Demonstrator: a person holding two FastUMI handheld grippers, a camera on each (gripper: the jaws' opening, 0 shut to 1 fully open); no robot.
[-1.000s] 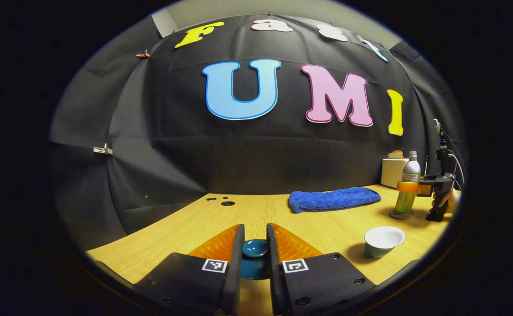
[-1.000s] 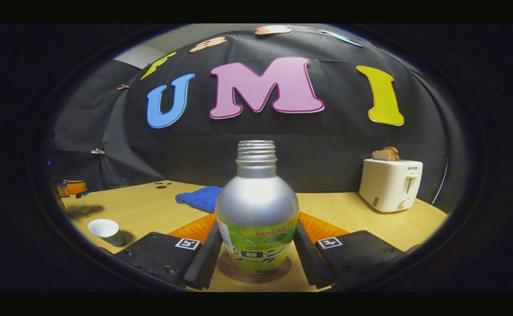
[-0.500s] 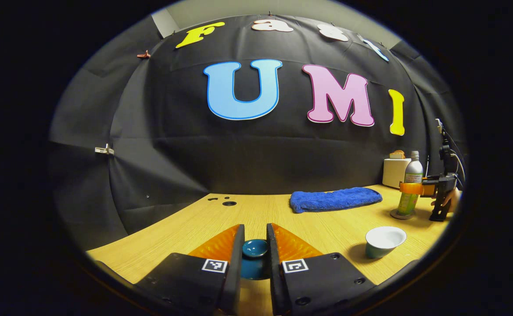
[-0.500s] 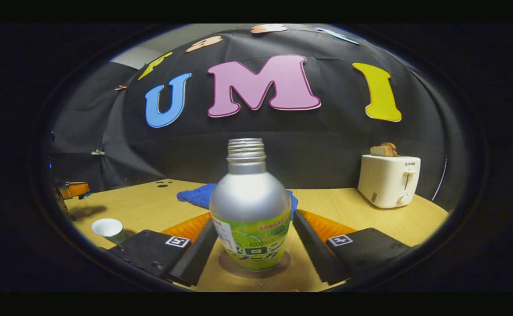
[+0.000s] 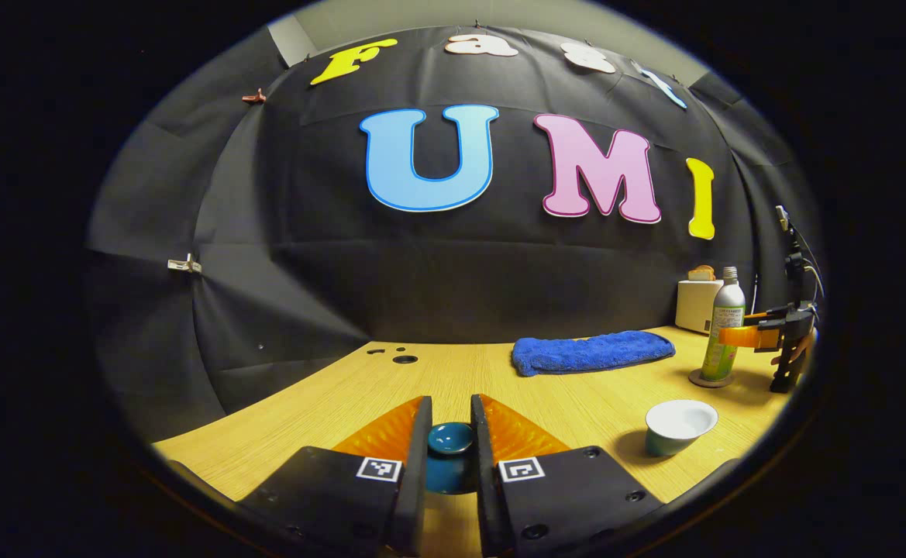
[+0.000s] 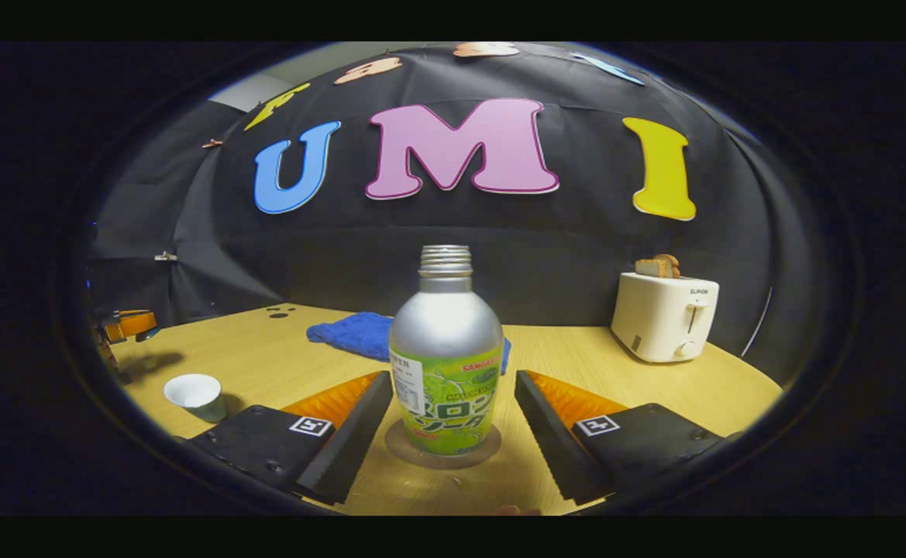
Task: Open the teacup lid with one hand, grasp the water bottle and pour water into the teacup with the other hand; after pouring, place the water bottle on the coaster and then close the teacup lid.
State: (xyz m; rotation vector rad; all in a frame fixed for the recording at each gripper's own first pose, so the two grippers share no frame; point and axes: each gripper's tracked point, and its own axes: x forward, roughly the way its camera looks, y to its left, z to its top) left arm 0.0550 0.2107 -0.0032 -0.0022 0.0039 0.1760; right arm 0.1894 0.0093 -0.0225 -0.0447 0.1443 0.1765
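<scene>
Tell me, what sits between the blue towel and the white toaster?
In the right gripper view, the silver bottle with green label stands on its round coaster, before the gap between blue towel and white toaster.

The lid [image 5: 450, 442] is mostly hidden between the left gripper's [image 5: 450, 422] fingers; just its knob and a strip of its dome show. The coaster [image 6: 442, 450] is largely covered by the bottle [image 6: 446, 364] standing on it, and the towel's [image 6: 359, 338] right end is hidden behind the bottle. At the far left of the right gripper view the left gripper is cut off by the edge, and whether the cup [image 5: 680, 426] holds water cannot be told.
</scene>
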